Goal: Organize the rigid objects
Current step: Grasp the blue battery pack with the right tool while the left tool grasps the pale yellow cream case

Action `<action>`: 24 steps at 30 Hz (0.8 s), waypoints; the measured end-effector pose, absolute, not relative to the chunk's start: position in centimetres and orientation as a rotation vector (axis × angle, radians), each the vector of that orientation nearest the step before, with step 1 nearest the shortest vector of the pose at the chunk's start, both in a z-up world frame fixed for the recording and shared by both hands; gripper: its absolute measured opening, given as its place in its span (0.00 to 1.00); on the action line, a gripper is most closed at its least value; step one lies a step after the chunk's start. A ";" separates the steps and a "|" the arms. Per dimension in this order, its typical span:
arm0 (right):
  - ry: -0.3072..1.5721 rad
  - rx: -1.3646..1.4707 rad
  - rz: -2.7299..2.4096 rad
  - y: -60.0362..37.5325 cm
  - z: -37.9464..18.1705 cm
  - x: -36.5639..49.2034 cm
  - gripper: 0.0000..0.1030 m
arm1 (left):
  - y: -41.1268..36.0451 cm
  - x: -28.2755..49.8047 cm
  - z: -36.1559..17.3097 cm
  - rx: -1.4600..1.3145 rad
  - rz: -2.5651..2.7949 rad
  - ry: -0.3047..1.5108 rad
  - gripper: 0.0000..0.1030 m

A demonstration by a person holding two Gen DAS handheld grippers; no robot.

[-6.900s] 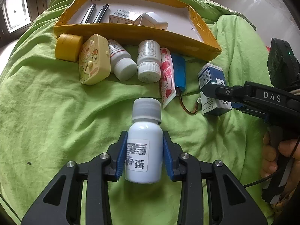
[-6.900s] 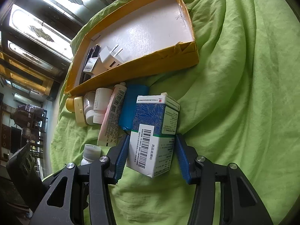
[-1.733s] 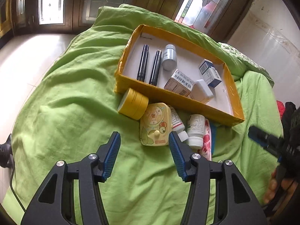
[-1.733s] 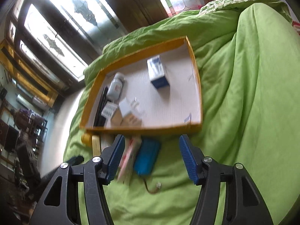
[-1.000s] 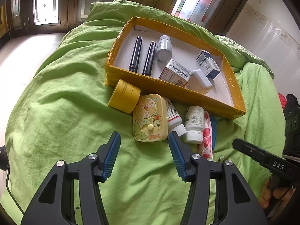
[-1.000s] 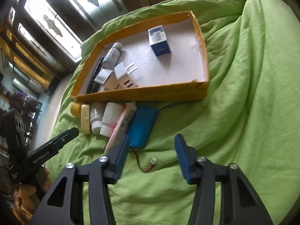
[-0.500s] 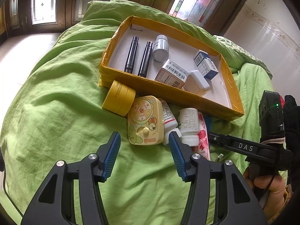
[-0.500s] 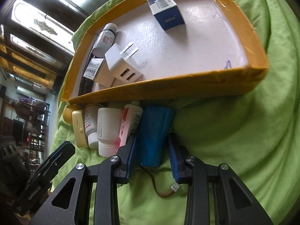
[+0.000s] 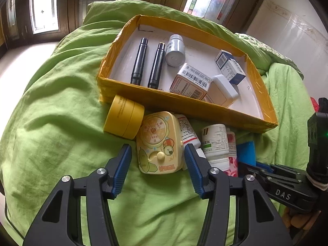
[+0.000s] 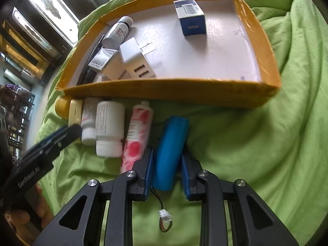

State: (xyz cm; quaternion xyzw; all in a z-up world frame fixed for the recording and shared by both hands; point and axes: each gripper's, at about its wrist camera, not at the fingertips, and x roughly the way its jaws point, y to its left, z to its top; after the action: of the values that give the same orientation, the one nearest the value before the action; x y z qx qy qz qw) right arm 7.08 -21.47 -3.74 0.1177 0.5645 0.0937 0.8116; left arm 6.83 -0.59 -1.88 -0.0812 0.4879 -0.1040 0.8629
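The right gripper (image 10: 167,169) closes its fingers on the battery (image 10: 171,149), seemingly gripping; lift straight, minding its trailing wire (image 10: 162,205). The left gripper (image 9: 156,169) gapes around the yellow case (image 9: 158,143).

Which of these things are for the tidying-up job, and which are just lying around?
For the job:
- yellow box
- blue battery
- cartoon case
- white bottle
- pink tube
- yellow jar

Just there:
- green blanket
- windows
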 end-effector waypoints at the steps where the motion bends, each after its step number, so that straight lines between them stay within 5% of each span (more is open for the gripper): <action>1: 1.213 0.256 0.201 -21.7 -3.7 6.7 0.20 | -0.7 7.0 -1.9 -0.174 -0.226 1.024 0.51; 6: 1.237 0.285 0.217 -22.2 -4.1 5.7 0.19 | -0.8 8.1 -2.4 -0.229 -0.261 1.033 0.61; 12: 1.259 0.375 0.252 -22.9 -5.6 7.0 0.18 | -0.4 9.0 -4.0 -0.334 -0.332 1.078 0.62; 19: 1.236 0.398 0.263 -23.8 -5.4 6.8 0.17 | 0.2 7.5 -2.7 -0.339 -0.309 1.062 0.45; 24: 1.240 0.374 0.245 -23.5 -4.7 6.3 0.17 | 0.8 7.3 -2.6 -0.345 -0.275 1.063 0.41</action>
State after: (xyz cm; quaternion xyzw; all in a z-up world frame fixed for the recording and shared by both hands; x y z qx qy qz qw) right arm 6.34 -23.50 -4.70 0.1739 0.5761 0.1138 0.7905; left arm 7.32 0.78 -2.63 -0.1630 0.5027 -0.1299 0.8390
